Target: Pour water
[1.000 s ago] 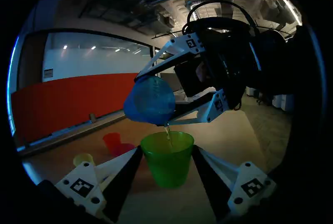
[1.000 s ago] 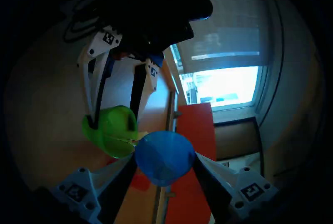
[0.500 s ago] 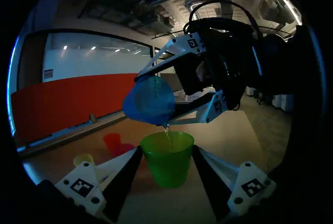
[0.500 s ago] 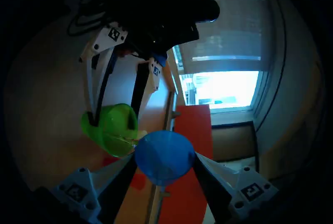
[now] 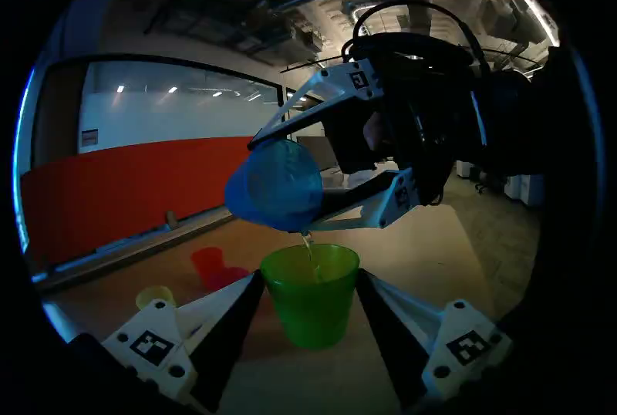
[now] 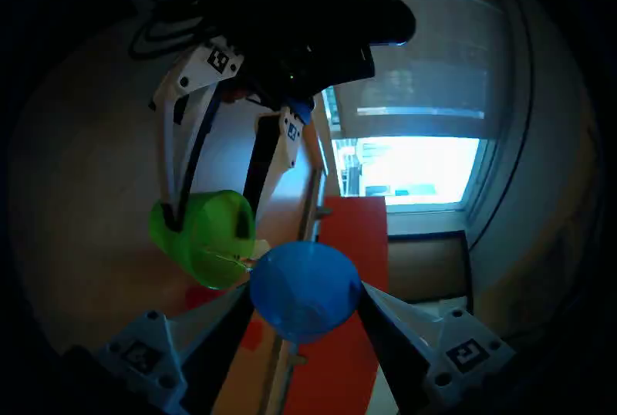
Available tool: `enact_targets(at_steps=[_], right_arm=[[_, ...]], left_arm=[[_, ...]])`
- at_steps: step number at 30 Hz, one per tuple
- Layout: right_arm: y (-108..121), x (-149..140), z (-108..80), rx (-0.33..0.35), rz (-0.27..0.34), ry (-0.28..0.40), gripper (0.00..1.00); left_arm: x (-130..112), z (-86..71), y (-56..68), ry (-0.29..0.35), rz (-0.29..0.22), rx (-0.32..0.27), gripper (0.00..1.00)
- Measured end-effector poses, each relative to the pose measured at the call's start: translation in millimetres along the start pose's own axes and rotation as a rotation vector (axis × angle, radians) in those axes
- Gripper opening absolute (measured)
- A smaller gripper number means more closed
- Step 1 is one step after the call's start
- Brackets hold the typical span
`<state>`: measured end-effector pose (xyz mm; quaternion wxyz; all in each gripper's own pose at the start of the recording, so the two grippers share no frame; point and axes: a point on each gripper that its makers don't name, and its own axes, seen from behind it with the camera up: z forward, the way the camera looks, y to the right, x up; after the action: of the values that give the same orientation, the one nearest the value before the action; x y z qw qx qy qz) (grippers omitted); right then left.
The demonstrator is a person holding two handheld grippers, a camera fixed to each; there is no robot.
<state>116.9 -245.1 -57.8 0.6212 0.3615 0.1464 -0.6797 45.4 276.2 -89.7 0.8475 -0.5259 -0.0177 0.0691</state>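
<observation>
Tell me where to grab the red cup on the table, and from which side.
Take the red cup by its side wall, about halfway up, coming in level from the near side. It looks upright on the table, so its round wall suits the tongs. A pinkish thing sits close beside it; mind that.

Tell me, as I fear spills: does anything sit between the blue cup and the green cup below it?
Nothing visible does. The tilted blue cup hangs just above the green cup, and a thin stream falls straight into its open mouth.
</observation>
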Motion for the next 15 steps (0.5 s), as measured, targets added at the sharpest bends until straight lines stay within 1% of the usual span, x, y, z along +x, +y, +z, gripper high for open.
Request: enact_targets(at_steps=[15], right_arm=[[-7.0,7.5,-2.1,-0.007,-0.039,-0.003,0.92]], left_arm=[[-0.4,-0.2,-0.9,0.001,-0.003,0.003,0.87]])
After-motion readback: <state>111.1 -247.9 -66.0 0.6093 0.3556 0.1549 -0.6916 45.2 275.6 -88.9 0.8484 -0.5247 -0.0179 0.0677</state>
